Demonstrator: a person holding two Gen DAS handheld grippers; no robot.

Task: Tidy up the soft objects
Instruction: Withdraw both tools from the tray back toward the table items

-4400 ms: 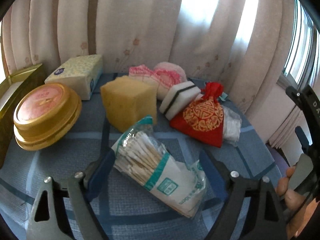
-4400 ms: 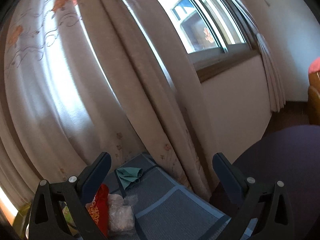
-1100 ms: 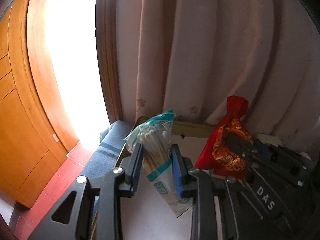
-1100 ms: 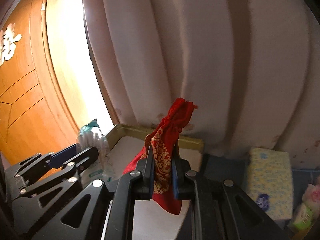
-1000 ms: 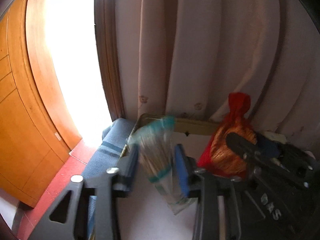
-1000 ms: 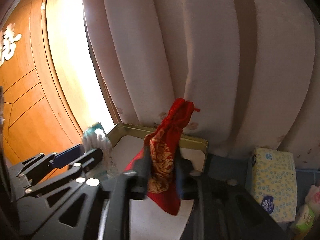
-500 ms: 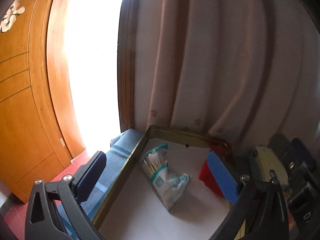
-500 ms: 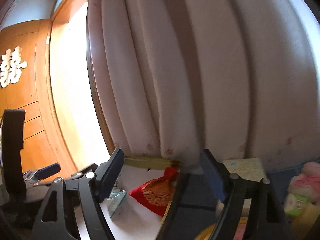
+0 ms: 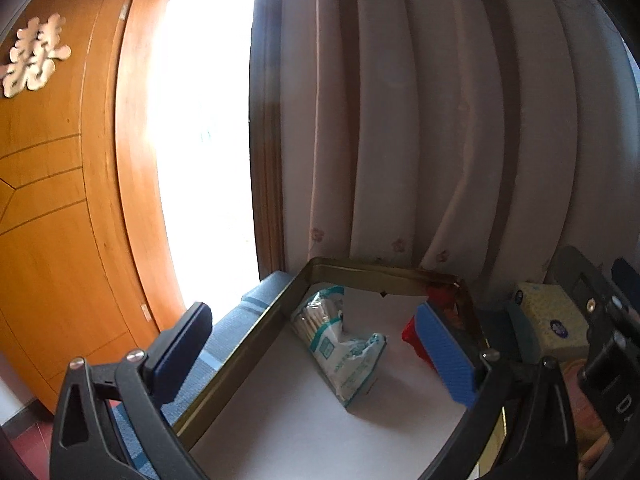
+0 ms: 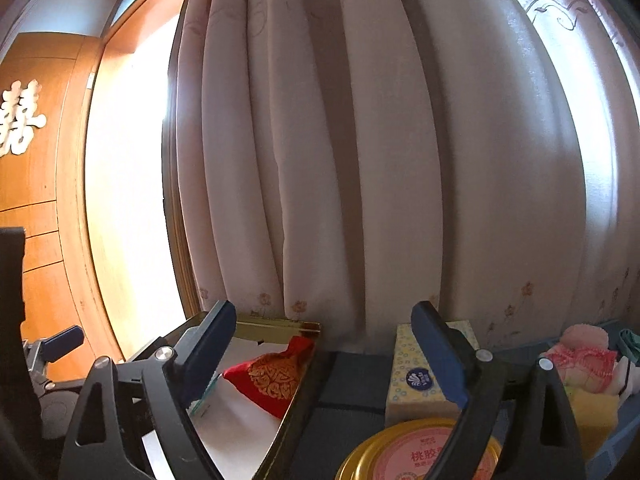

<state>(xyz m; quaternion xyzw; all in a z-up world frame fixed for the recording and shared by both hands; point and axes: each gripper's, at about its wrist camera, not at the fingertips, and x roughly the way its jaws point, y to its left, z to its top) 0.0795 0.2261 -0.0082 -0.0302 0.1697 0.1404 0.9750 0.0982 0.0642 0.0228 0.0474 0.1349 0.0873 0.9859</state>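
The cotton swab bag [image 9: 340,344] lies flat on the white floor of the gold-rimmed tray [image 9: 248,344], toward the tray's far left corner. The red pouch [image 10: 272,376] with gold embroidery lies on the same white floor near the tray's far right corner, its gathered neck pointing toward the back rim; in the left wrist view most of it is hidden behind my own blue finger pad. The two items sit apart with bare tray floor between them. My left gripper [image 9: 320,356] hangs above the tray with its jaws spread wide and nothing between them. My right gripper [image 10: 326,356] is likewise spread wide and grips nothing; it is positioned over the tray's right edge. To the right of the tray, the tissue box [image 10: 416,376] stands on the blue cloth [image 10: 348,408], with the round gold tin [image 10: 416,456] in front of it. A pink-and-white soft item [image 10: 584,354] and a yellow sponge [image 10: 596,416] sit further right. The pale curtain [image 10: 360,160] hangs behind everything.
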